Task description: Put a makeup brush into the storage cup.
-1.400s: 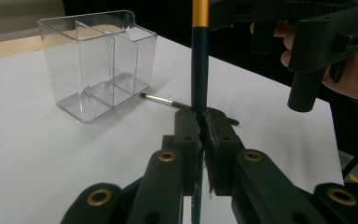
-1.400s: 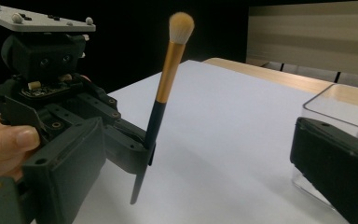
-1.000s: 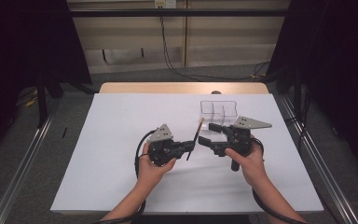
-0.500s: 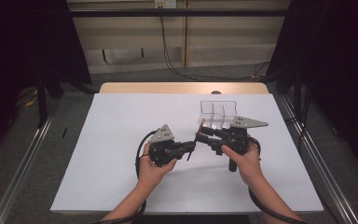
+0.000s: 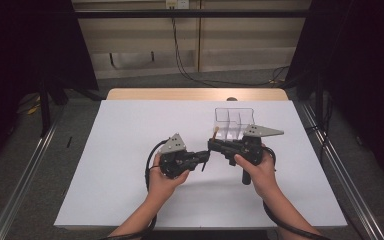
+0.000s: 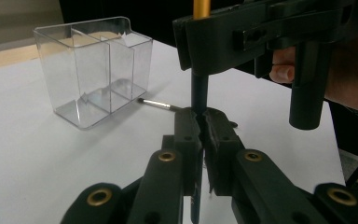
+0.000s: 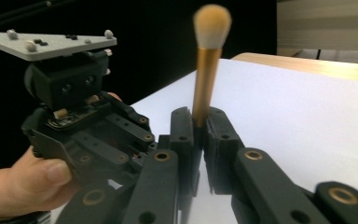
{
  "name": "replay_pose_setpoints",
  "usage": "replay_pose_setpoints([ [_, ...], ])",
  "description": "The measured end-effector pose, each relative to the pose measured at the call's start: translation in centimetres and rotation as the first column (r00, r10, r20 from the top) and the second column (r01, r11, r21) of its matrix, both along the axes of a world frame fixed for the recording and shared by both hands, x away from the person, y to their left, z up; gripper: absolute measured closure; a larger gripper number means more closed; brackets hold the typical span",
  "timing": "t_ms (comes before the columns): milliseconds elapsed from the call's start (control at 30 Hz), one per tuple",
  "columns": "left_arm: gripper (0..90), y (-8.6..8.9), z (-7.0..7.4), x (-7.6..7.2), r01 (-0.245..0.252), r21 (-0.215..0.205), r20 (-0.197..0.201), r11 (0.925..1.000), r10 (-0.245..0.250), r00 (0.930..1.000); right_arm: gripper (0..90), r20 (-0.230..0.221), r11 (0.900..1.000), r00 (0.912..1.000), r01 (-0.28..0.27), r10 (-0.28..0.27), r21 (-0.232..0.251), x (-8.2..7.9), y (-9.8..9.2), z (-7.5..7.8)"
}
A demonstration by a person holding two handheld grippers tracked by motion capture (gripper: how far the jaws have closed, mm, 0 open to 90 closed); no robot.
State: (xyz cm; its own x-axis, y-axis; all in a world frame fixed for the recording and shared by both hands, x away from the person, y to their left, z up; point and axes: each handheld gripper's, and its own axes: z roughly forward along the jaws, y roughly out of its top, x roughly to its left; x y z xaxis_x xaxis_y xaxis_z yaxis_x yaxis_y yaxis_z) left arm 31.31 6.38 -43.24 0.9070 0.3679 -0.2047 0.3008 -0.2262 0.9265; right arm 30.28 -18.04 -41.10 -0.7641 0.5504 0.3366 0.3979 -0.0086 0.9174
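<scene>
Clear organizer (image 5: 234, 121) sits empty; both my left claw (image 5: 206, 158) and right claw (image 5: 213, 144) are clamped on the makeup brush (image 7: 206, 74), right one just closed.

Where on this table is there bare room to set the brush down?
Free: the white sheet left of the left gripper, and the front strip near the forearms. Crowded: around the clear organizer, right gripper and makeup brush.

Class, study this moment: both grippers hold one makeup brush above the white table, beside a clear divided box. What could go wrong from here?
1. The left gripper and right gripper, whose jaws have just closed, both clamp the gold-ferruled makeup brush; pulling apart could bend it.
2. Either grip is narrow; the brush might twist.
3. A swing could knock the clear plastic divided box or the small thin brush beside it.
</scene>
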Motion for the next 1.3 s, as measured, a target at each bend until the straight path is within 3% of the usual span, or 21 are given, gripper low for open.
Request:
replay_pose_setpoints([
  [333, 81.7, 0.1, 0.0, 0.0, 0.013, -0.034, -0.003, 0.9993, -0.013, 0.9999, 83.9, 0.028, 1.000, 0.9995, -0.017, 0.017, 0.004, -0.1, 0.0, 0.4],
  [767, 69.0, 0.5, 0.3, -0.1, 0.017, -0.055, -0.010, 0.9984, -0.018, 0.9998, 83.9, 0.060, 1.000, 0.9982, -0.003, 0.003, -0.001, 0.2, -0.2, 0.8],
  [1133, 45.0, 0.6, 0.2, 0.0, 0.040, -0.088, 0.021, 0.9953, -0.038, 0.9991, 83.9, 0.069, 1.000, 0.9976, 0.006, -0.005, -0.011, 0.3, -0.7, 1.0],
  [1233, 36.5, 0.5, 0.0, 0.1, 0.056, -0.090, 0.045, 0.9944, -0.052, 0.9976, 83.9, 0.072, 1.000, 0.9974, 0.012, -0.011, -0.014, 0.3, -0.8, 1.0],
  [1300, 25.8, 0.2, -0.1, 0.3, 0.056, -0.077, 0.057, 0.9954, -0.052, 0.9970, 83.9, 0.073, 1.000, 0.9973, 0.011, -0.010, -0.012, 0.3, -0.8, 1.1],
])
